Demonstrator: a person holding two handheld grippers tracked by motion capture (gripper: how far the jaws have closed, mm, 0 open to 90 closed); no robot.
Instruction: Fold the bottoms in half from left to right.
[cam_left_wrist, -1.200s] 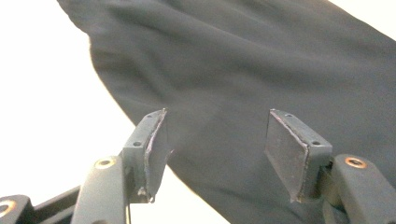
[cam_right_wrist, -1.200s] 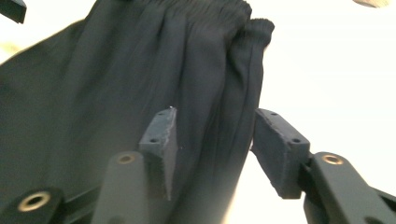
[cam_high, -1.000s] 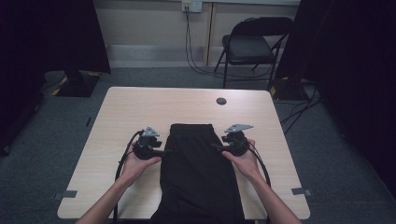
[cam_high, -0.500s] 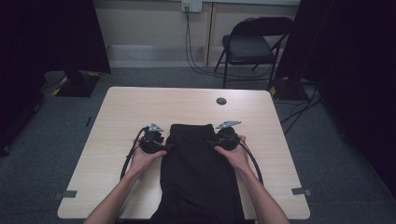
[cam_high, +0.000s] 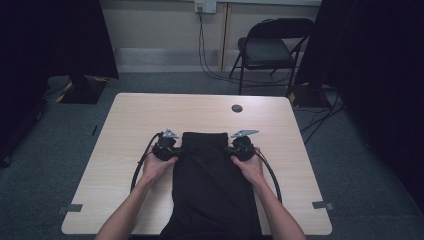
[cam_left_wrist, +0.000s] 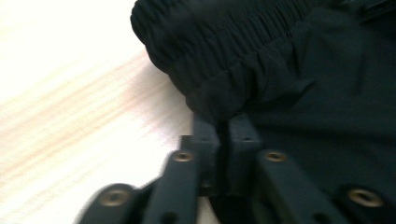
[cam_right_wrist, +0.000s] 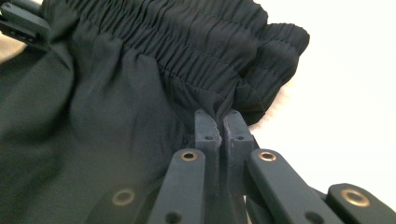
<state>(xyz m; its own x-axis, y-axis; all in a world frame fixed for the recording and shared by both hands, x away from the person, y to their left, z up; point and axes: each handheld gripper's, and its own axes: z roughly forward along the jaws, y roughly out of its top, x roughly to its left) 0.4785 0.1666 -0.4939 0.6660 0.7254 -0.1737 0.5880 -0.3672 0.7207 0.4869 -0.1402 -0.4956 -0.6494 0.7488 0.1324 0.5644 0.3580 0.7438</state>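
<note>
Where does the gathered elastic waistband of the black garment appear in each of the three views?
High view: the waistband lies mid-table, between the two grippers.
Left gripper view: it runs across the top, above the closed jaws.
Right gripper view: it crosses the top, above the closed jaws.
Shared landmark: the pale wooden table.

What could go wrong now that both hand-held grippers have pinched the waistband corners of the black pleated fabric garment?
1. The left hand-held gripper and right hand-held gripper have just closed on thin folds just below the elastic waistband of the black pleated fabric garment; the cloth could slip out when lifted.
2. The garment's lower end hangs over the near edge of the light wooden table, so its weight may drag it from the grip.
</note>
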